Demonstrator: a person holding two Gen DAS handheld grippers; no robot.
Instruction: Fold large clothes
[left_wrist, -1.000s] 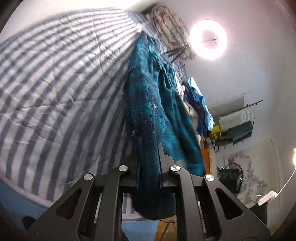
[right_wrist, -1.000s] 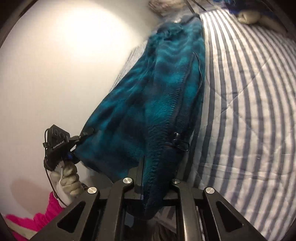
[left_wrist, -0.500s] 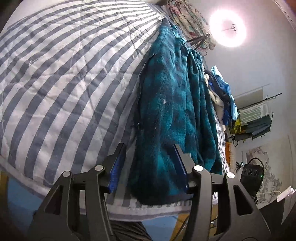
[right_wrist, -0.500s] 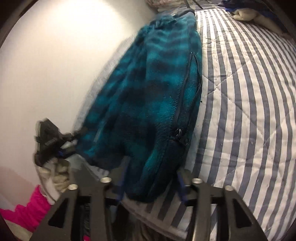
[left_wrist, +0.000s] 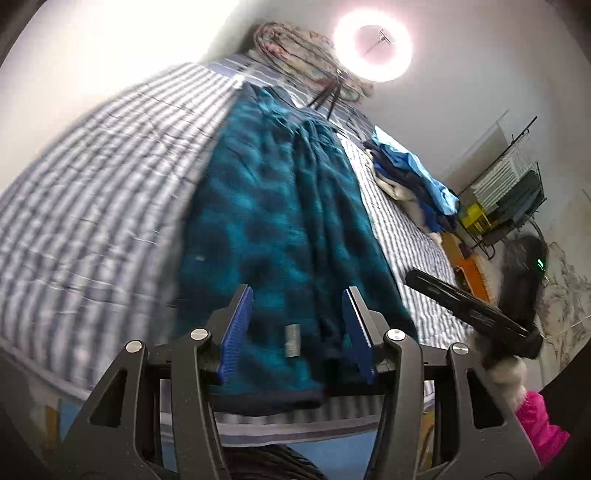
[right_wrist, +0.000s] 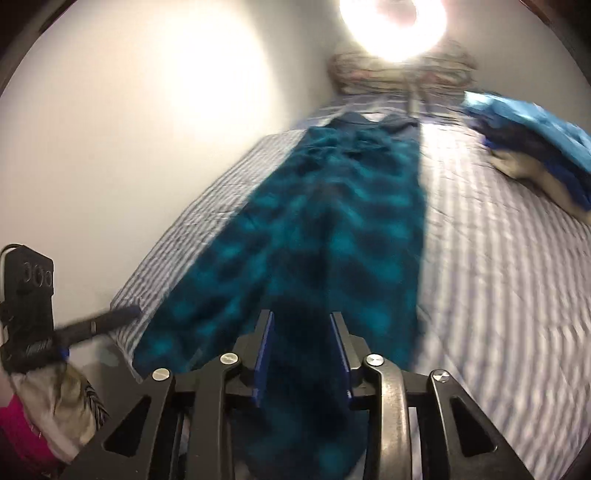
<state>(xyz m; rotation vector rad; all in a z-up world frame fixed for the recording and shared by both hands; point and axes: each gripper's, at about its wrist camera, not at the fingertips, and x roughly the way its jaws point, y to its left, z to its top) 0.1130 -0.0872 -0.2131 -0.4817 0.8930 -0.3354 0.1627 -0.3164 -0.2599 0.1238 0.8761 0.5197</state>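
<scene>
Fingers (left_wrist: 236, 332) parted over teal garment (left_wrist: 273, 221); right pair (right_wrist: 264, 354) closing (left view: rack (left_wrist: 509, 192)).

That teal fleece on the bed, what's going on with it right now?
A person holding a gripper in each hand is folding the teal fleece garment, which lies lengthwise on the striped bedspread. The left gripper is open above the near hem, its pads clear of the cloth. The right gripper also hovers over the near end, its jaws closing, with no clear pinch on the fabric. A pile of blue clothes waits further along the bed.
</scene>
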